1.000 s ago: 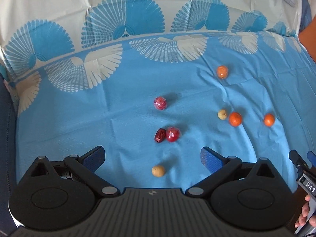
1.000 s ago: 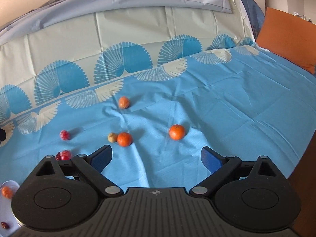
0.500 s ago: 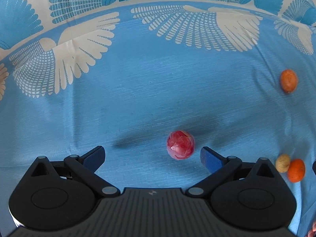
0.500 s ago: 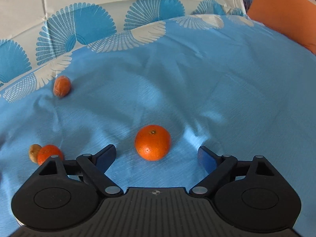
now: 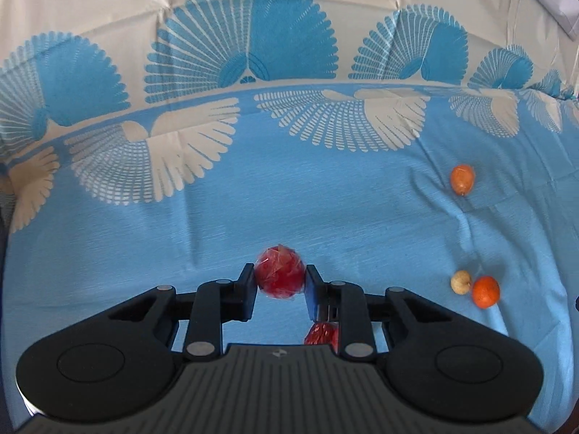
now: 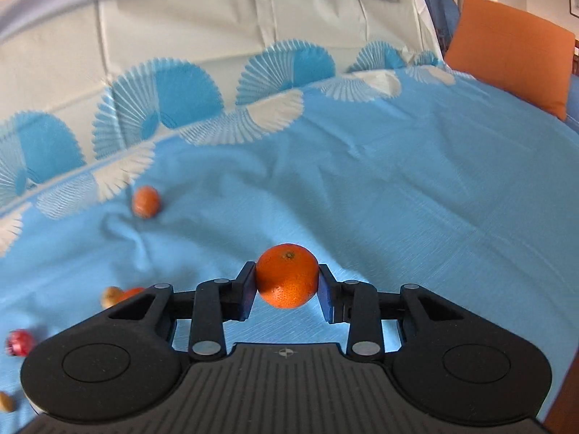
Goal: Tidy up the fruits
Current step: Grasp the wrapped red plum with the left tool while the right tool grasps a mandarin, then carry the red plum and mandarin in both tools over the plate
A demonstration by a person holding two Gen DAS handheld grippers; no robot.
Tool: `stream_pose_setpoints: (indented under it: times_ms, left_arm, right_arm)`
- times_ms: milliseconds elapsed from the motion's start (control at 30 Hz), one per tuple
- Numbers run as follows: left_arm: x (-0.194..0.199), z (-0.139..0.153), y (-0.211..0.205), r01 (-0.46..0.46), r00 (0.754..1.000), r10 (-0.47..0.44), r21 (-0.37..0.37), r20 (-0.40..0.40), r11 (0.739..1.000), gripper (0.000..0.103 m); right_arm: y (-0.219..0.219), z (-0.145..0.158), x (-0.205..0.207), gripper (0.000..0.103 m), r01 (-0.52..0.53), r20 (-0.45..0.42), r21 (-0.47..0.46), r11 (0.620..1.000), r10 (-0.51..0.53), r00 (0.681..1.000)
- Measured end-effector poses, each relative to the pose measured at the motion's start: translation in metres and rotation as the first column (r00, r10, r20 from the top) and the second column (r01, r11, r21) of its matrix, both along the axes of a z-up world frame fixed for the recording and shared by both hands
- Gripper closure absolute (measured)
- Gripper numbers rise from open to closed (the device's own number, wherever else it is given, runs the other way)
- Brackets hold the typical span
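Observation:
In the left wrist view a red fruit in clear wrap (image 5: 278, 274) sits between the blue pads of my left gripper (image 5: 279, 282). The jaws are closing and both pads touch it. A second red wrapped fruit (image 5: 322, 334) peeks out under the right finger. In the right wrist view a tangerine (image 6: 287, 280) is pinched between the pads of my right gripper (image 6: 286, 287), whose jaws are closing too. Both fruits are just above the blue bedsheet (image 5: 325, 209).
Loose on the sheet lie an orange fruit (image 5: 462, 179), a small tan fruit (image 5: 460, 282) and another tangerine (image 5: 486, 291). The right wrist view shows an orange fruit (image 6: 145, 200), a red one (image 6: 20, 341) and an orange cushion (image 6: 510, 54) at the far right.
Both grippers went from wide open to closed around a fruit: the left on the red wrapped fruit, the right on the tangerine. Both views have pulled back since half a second ago.

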State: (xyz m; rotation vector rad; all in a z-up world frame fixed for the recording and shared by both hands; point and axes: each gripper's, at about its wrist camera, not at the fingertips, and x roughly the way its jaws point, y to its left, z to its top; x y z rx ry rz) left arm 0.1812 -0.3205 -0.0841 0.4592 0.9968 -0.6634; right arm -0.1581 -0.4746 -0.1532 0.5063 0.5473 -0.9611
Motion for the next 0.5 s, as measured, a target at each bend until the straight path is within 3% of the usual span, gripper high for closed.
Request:
stream_pose_setpoints:
  times_ms: [133,233,500]
  left_arm:
    - [-0.029,0.049,0.061,-0.041,0.999,0.041,-0.011,0.018,0.999,0.073]
    - [-0.052,0.08,0.119,-0.1,0.995,0.1,-0.023,-0.012,0.995,0.073]
    - [-0.124,0.13,0.258,-0.192,0.981,0.193,-0.017,0.015,0.981,0.073]
  right_arm:
    - [0.045,0.046,-0.016,0.066,-0.113,0.053,-0.011,0.993,0.114,0.992]
    - [0.085,0.077,-0.024,0.066,-0.21,0.077,-0.026,0.977,0.212,0.974]
    - [0.187,0.142,-0.04,0.066,-0.439,0.123,-0.044,0.898,0.441,0.889]
